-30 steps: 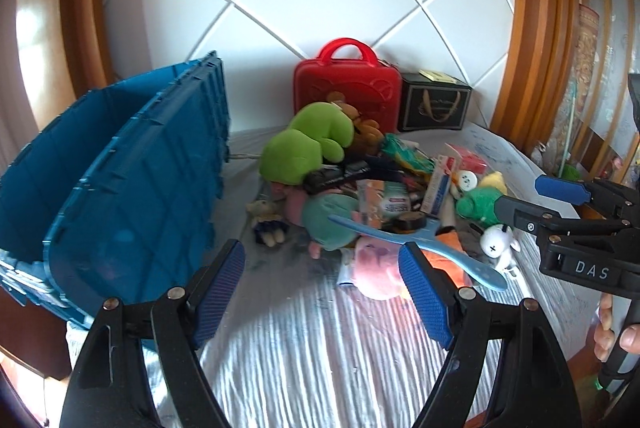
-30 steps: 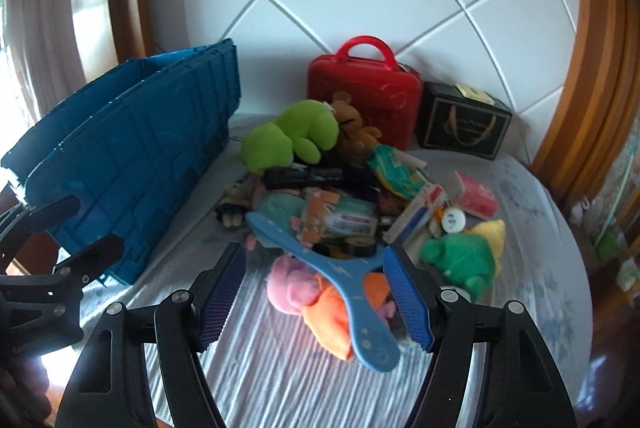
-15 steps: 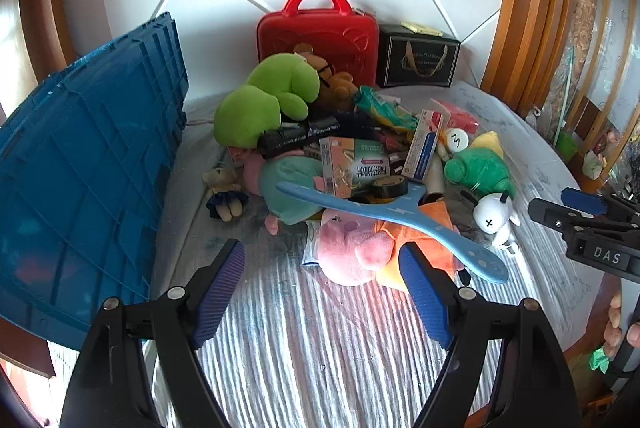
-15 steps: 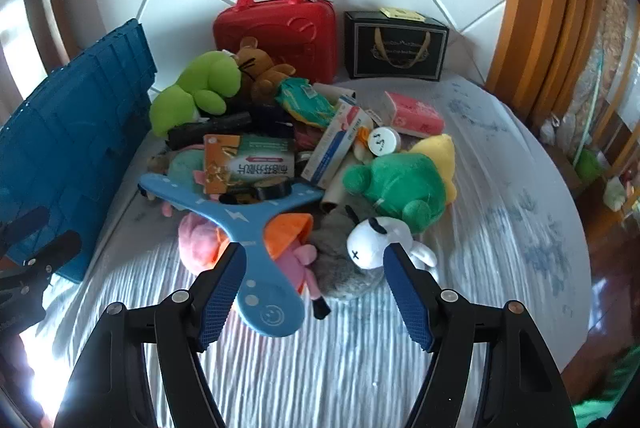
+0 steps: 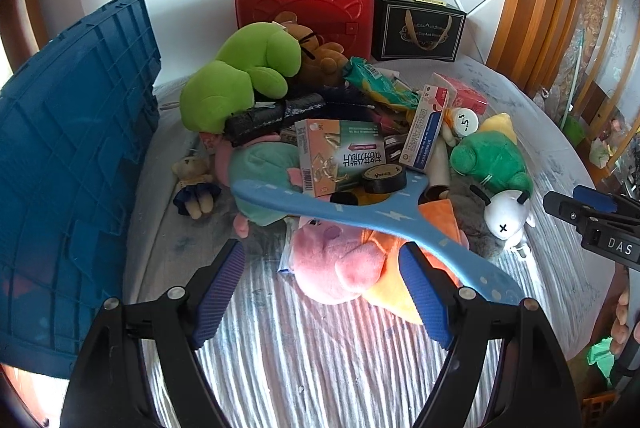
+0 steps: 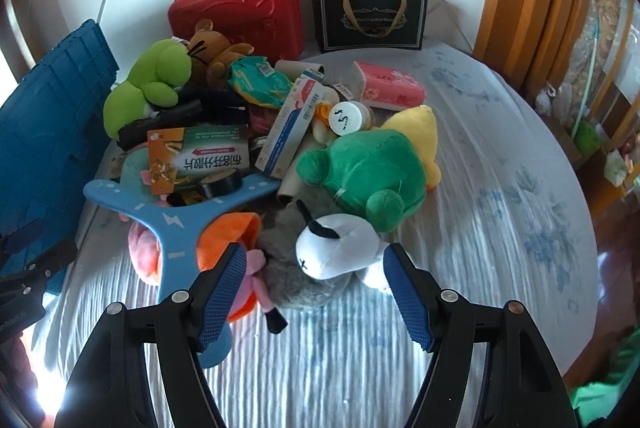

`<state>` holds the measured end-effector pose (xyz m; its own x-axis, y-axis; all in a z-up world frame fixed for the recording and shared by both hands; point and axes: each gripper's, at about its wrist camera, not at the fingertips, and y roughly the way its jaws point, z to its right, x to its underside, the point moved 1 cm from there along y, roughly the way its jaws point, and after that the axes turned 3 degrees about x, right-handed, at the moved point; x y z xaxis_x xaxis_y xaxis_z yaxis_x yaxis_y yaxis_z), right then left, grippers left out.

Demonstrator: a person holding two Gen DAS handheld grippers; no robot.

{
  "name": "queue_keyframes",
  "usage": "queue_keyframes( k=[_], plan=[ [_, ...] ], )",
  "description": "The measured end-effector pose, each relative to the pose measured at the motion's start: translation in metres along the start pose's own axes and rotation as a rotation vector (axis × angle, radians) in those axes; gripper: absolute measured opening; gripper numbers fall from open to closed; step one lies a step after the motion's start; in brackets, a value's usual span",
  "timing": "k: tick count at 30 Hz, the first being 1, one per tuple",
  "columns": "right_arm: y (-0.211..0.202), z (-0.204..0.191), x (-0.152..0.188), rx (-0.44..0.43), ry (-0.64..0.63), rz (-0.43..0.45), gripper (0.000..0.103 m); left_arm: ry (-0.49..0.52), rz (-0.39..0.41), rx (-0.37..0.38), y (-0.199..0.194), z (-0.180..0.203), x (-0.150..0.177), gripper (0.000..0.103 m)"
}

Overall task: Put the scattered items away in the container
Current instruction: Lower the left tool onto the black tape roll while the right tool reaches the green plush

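Observation:
A pile of toys and boxes lies on the striped bedspread. My left gripper hovers open just short of a pink plush, which lies under a blue boomerang. My right gripper is open too, its blue pads either side of a white plush on a grey furry toy, not pressing it. A dark green plush, a light green plush and a medicine box sit further back. The blue crate stands at the left.
A red case and a black gift box stand against the white quilted headboard. A wooden frame rises at the right. The bed edge drops off to the right, beyond flat bedspread. A person's fingers hold the right gripper.
Both grippers have dropped and closed in on the pile. The crate slid to the left of both views. The right gripper swung from the boomerang over to the white plush. Jaws unchanged.

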<state>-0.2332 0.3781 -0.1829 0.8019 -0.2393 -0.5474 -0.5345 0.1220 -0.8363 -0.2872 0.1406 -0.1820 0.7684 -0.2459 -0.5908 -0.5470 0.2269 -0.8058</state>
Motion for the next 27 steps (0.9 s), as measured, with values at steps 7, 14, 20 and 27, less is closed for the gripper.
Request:
queue_keyframes(
  k=[7, 14, 20, 27],
  plan=[
    [0.024, 0.022, -0.018, 0.021, 0.020, -0.021, 0.071, 0.016, -0.022, 0.015, 0.036, 0.017, -0.026, 0.079],
    [0.060, 0.046, -0.038, 0.045, 0.047, -0.060, 0.071, 0.048, -0.075, 0.040, 0.083, 0.031, -0.055, 0.079],
    [0.100, 0.064, -0.047, 0.069, 0.062, -0.123, 0.071, 0.056, -0.175, 0.086, 0.134, 0.046, -0.066, 0.079],
    [0.140, 0.072, -0.054, 0.048, 0.074, -0.180, 0.084, 0.035, -0.314, 0.114, 0.192, 0.053, -0.069, 0.079]
  ],
)
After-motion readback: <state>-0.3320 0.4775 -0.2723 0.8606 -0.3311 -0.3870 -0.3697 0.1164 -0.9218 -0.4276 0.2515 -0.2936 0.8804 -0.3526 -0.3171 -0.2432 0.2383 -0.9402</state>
